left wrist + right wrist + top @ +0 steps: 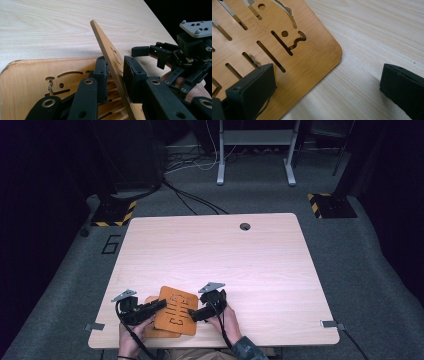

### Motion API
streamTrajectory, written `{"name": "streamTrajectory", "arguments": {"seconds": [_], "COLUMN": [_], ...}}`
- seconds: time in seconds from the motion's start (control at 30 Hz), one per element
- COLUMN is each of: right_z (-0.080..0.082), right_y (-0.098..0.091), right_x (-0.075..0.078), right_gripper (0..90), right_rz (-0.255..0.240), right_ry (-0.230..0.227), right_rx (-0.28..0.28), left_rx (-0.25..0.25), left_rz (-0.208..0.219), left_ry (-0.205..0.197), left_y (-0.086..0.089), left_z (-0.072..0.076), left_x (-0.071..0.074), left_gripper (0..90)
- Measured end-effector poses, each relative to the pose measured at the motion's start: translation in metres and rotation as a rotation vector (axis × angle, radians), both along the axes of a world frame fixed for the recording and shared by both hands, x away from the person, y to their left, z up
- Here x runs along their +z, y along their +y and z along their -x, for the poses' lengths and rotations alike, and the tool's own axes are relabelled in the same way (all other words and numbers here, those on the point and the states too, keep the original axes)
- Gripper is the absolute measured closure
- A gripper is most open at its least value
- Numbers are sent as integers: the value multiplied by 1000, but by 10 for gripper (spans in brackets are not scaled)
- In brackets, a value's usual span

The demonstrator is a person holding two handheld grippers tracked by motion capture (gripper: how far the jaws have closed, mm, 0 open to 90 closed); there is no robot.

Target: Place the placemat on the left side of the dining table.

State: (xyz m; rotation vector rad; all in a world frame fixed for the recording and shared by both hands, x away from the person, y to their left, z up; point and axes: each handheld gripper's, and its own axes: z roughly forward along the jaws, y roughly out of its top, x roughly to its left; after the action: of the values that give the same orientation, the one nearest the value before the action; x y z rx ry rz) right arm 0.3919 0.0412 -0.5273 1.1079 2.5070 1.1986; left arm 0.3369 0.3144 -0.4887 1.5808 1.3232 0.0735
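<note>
Two thin wooden boards with cut-out slots lie at the near edge of the table. The lower board rests flat. The upper board is tilted up on edge, and my left gripper is shut on its left side. My right gripper stands open at the board's right edge. In the right gripper view one jaw is over a rounded corner of the slotted board and the other is over bare table, with nothing between them.
The pale wooden table has a cable hole near its far edge and metal clips at the near corners. Beyond it, on grey carpet, are desk legs, cables and striped stand bases.
</note>
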Motion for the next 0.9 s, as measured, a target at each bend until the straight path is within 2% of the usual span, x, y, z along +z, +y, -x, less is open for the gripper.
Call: {"name": "streamTrajectory", "arguments": {"seconds": [0.1, 0.2, 0.3, 0.4, 0.5, 0.53, 0.77, 0.9], "right_z": [0, 0, 1, 2, 3, 6, 8, 10], "right_y": [-1, -3, -5, -8, -10, -12, -19, -27], "right_x": [0, 1, 1, 2, 4, 8, 14, 20], "right_gripper": [0, 0, 0, 0, 0, 0, 0, 0], "right_rz": [1, 1, -3, -6, 0, 19, 4, 10], "right_ry": [1, 5, 9, 15, -8, -16, -30, -51], "right_rx": [-4, -6, -9, -18, -12, -31, -34, -49], "left_rx": [3, 2, -2, -12, -20, -28, -41, -52], "left_rz": [14, 57, 76, 120, 140, 151, 180, 216], "left_ry": [1, 6, 9, 14, 8, 3, -7, -16], "left_y": [-1, -2, -3, -3, -3, -4, -6, -7], "left_z": [-1, -3, -4, -5, -6, -7, -6, -7], "left_x": [0, -1, -2, -3, -3, -2, 3, 6], "left_gripper": [741, 757, 771, 788, 804, 808, 836, 851]}}
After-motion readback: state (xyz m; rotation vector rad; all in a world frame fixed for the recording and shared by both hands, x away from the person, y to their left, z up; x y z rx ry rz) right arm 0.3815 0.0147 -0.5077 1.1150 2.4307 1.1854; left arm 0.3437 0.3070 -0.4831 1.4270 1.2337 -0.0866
